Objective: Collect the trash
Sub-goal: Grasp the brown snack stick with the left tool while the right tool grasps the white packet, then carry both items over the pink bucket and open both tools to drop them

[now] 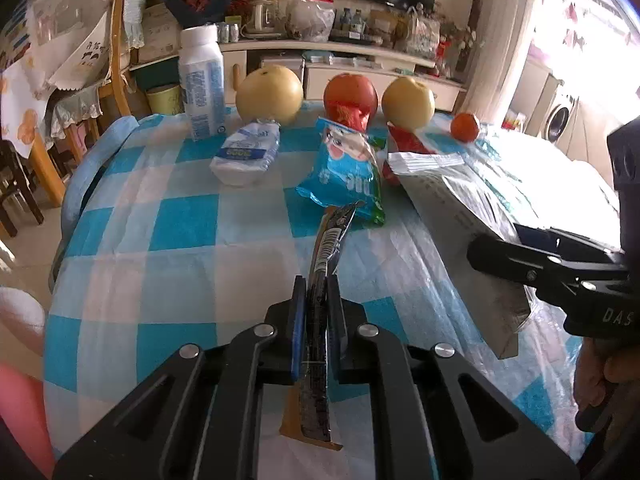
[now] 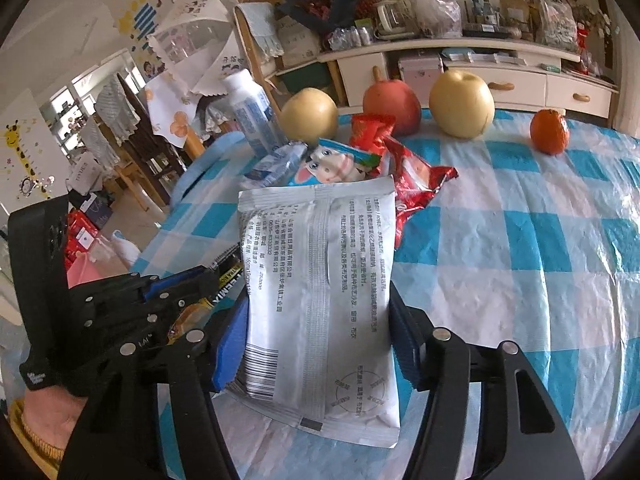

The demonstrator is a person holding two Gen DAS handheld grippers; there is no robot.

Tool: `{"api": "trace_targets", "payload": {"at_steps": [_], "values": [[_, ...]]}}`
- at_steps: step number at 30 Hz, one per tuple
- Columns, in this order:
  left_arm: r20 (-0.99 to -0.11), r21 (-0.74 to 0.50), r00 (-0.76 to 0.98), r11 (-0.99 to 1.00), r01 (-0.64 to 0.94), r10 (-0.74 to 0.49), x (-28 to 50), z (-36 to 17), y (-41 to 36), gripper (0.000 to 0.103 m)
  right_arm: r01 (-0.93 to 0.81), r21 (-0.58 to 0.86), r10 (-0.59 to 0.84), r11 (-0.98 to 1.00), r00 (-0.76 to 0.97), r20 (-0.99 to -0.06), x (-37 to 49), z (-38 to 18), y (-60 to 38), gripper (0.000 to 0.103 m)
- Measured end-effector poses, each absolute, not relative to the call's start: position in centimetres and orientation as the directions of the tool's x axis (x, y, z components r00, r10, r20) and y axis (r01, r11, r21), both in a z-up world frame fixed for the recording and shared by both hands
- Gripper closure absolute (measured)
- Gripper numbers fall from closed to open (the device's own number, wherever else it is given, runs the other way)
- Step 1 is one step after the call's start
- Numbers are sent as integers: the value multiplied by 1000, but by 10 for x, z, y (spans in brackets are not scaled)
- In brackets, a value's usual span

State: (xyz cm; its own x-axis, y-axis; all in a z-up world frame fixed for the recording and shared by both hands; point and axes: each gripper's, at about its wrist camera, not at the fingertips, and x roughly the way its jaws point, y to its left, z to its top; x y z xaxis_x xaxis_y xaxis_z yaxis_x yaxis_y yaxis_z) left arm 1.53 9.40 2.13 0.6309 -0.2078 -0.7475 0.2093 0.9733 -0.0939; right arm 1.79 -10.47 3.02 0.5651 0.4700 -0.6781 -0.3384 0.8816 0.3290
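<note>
both grippers clamp trash — left gripper (image 1: pixel 316 312) a dark flattened wrapper (image 1: pixel 326 256), right gripper (image 2: pixel 320 344) a white printed pouch (image 2: pixel 320 292).

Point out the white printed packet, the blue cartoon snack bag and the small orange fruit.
white printed packet (image 2: pixel 320 300), right wrist view, middle of its printed back.
blue cartoon snack bag (image 1: pixel 344 172), left wrist view, its blue front.
small orange fruit (image 2: pixel 549 131), right wrist view, its centre.

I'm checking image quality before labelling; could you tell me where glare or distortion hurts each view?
Left wrist view: window light at the right edge blows out the far side of the tablecloth and the white packet; the dark wrapper in the left claw stays sharp. Right wrist view: evenly lit, the packet's print legible, though fisheye bends the cabinet line.
</note>
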Motion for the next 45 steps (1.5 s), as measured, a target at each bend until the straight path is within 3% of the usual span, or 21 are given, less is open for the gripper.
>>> {"api": "trace_targets", "payload": {"at_steps": [12, 17, 19, 21, 22, 25, 28, 30, 34, 45], "values": [[-708, -128, 666, 970, 207, -236, -5, 39, 116, 94, -386, 314, 494, 867, 593, -636, -6, 50, -99, 41], [-732, -134, 634, 965, 227, -251, -6, 32, 120, 94, -382, 309, 488, 871, 595, -639, -12, 49, -97, 40], [-747, -133, 609, 958, 255, -265, -5, 29, 113, 88, -381, 303, 482, 874, 597, -641, -13, 49, -96, 40], [-760, -112, 596, 957, 269, -257, -3, 24, 104, 61, -382, 302, 482, 874, 598, -640, -13, 50, -96, 40], [-765, -102, 593, 957, 272, -250, -2, 22, 100, 56, -381, 302, 482, 874, 598, -641, -13, 50, -96, 40], [-793, -87, 564, 959, 269, -230, 7, 11, 89, 55, -381, 303, 482, 874, 594, -644, -14, 49, -96, 40], [-804, -78, 555, 964, 256, -213, 12, 5, 82, 59, -377, 305, 481, 874, 588, -650, -13, 49, -97, 40], [-806, -79, 555, 966, 246, -208, 15, 6, 79, 82, -377, 306, 482, 874, 589, -649, -14, 50, -98, 40], [-793, -81, 579, 973, 214, -193, 12, 9, 82, 90, -381, 309, 487, 872, 596, -639, -14, 52, -99, 40], [-688, -252, 666, 955, 154, -289, -8, 46, 133, 92, -379, 376, 534, 845, 576, -619, -23, 54, -96, 40]]}}
